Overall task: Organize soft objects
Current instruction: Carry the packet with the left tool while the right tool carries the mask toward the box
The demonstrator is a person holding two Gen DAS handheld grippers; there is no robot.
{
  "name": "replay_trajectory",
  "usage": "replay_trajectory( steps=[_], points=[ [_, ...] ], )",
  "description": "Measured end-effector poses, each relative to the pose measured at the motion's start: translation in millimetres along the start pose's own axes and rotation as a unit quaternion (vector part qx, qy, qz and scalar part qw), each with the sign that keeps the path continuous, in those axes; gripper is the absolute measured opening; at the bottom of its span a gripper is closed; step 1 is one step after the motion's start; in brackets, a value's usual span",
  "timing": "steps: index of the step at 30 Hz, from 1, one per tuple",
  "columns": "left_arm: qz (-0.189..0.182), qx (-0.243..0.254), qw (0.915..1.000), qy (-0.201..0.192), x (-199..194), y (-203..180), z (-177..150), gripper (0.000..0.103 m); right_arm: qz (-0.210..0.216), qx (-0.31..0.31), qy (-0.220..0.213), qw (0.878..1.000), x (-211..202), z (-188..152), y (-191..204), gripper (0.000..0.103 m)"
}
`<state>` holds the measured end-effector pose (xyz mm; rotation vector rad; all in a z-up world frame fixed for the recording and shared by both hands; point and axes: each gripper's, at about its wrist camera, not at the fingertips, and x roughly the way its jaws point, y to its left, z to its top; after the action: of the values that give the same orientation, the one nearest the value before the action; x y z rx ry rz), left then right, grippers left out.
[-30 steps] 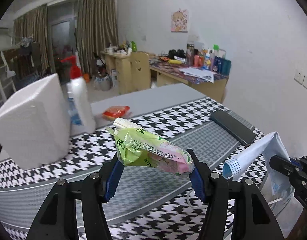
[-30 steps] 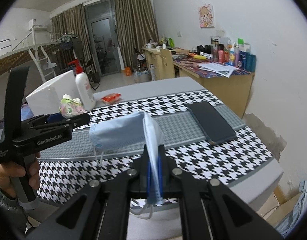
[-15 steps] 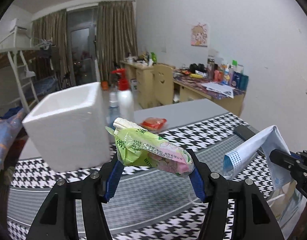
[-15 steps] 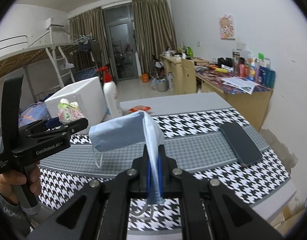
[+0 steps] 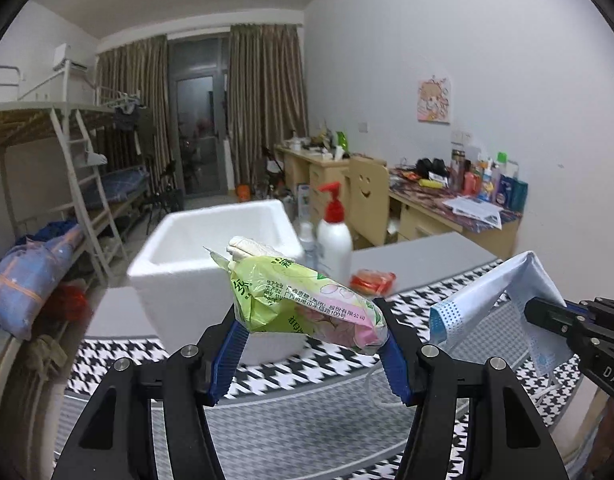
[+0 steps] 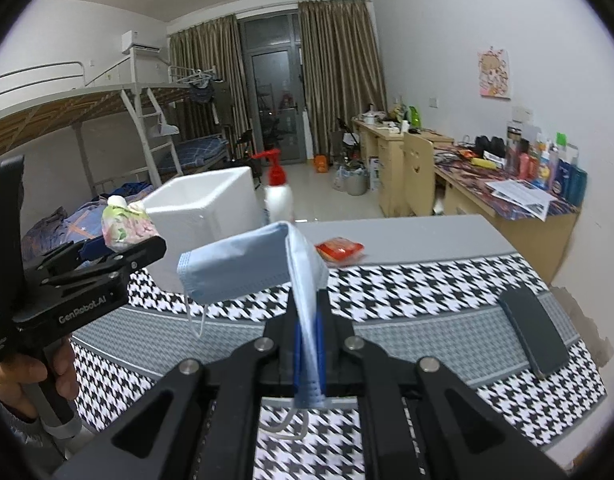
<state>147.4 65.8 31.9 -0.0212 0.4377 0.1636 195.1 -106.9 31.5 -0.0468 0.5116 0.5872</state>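
My left gripper [image 5: 311, 340] is shut on a green and pink tissue pack [image 5: 303, 304] and holds it in the air just in front of the open white foam box [image 5: 211, 264]. The pack [image 6: 127, 228] and left gripper [image 6: 119, 256] also show at the left of the right wrist view, beside the box [image 6: 203, 212]. My right gripper [image 6: 307, 344] is shut on a folded blue face mask [image 6: 247, 268], held above the houndstooth table [image 6: 407, 280]. The mask [image 5: 491, 296] shows at the right of the left wrist view.
A white pump bottle with a red top [image 6: 277, 196] stands right of the box. A red packet [image 6: 339, 248] lies behind the cloth. A dark phone [image 6: 535, 332] lies at the table's right. A bunk bed stands left, desks right.
Both grippers have risen and swung left toward the foam box, which now sits straight ahead of the left gripper with its opening in view. Both still hold their objects.
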Motion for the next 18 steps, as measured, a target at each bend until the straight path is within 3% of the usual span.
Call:
replay_trajectory(
  steps=[18],
  points=[
    [0.042,-0.017,0.9989,-0.011,17,46,36,0.063,0.029,-0.015,-0.005,0.999,28,49,37,0.009]
  ],
)
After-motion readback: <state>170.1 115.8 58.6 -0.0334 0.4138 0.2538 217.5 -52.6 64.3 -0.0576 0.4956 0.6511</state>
